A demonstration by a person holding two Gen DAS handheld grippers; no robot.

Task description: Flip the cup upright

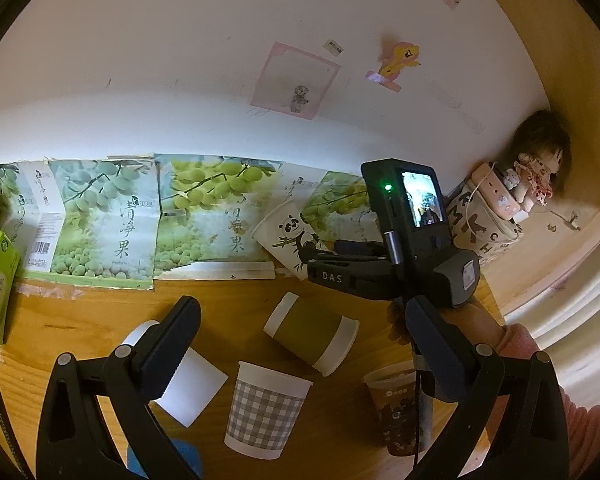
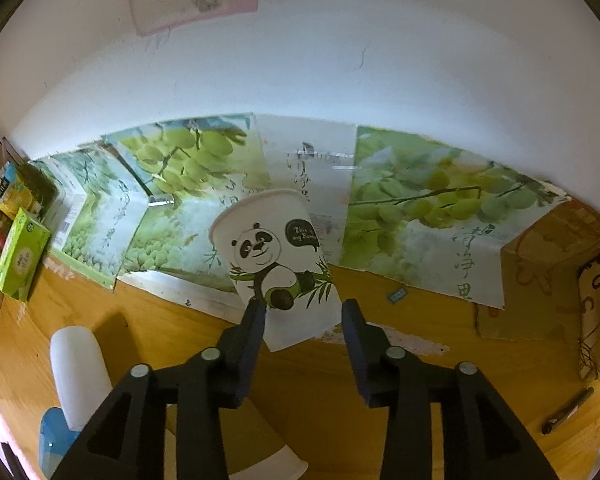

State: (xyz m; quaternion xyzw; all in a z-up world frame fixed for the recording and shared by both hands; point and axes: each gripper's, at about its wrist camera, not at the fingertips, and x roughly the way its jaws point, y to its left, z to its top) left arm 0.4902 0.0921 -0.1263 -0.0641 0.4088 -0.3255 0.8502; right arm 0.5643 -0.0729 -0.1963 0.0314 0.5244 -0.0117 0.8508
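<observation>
The white paper cup printed with a panda (image 2: pixel 278 264) was seen mouth-up, tilted back-left, between the black fingers of the right gripper (image 2: pixel 303 312), above the wooden tabletop (image 2: pixel 440 384). In the right wrist view the left finger (image 2: pixel 249 344) lay against the cup's lower wall; contact by the other finger was not clear, w/ a sliver of gap visible, so a firm clamp could not be confirmed. The same cup (image 1: pixel 290 236) was shown in the left wrist view held at the tip of the right gripper (image 1: pixel 320 258), in front of the green grape-printed cardboard sheets (image 1: pixel 112 216) propped along the white wall. Only the left view showed the left gripper (image 1: pixel 300 340), jaws wide apart & holding nothing, over a cluster of cups: an olive-banded white cup (image 1: pixel 312 336) on its side, a grey checked paper cup (image 1: pixel 266 410) upright, a brown printed cup (image 1: pixel 400 412) & a plain white cup (image 1: pixel 180 376) lying down. Only the right view showed a dark pen (image 2: pixel 568 410) near the table's right edge. A green box (image 2: pixel 22 258) stood at far left in both views.
</observation>
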